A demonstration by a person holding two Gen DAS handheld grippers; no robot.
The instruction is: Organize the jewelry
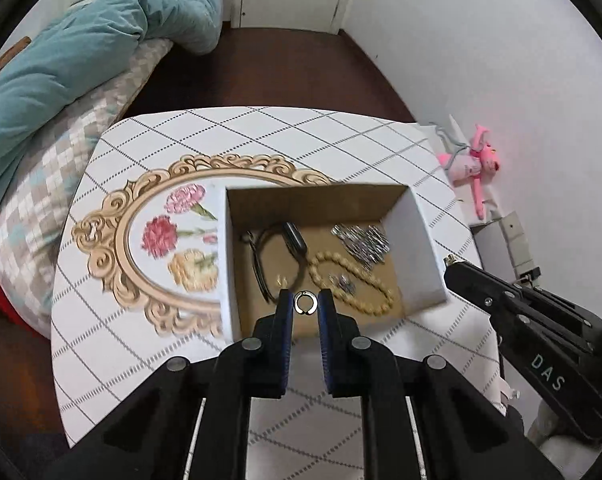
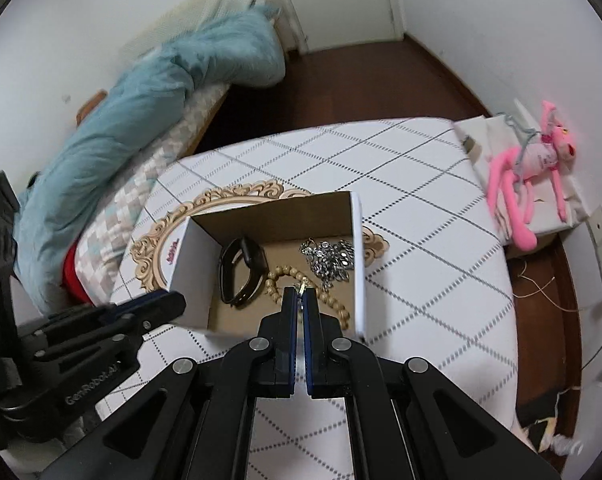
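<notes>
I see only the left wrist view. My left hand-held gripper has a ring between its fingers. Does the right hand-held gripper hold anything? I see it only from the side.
Observer: Yes. In the right wrist view the right hand-held gripper is shut on a small metal piece.
Operator: Where is it, relative to the box?
Observer: Its tips are over the beads, inside the box.
Operator: Can you see my ring from there?
Observer: No. The left hand-held gripper shows side-on at the box's left wall, and the ring is hidden.
</notes>
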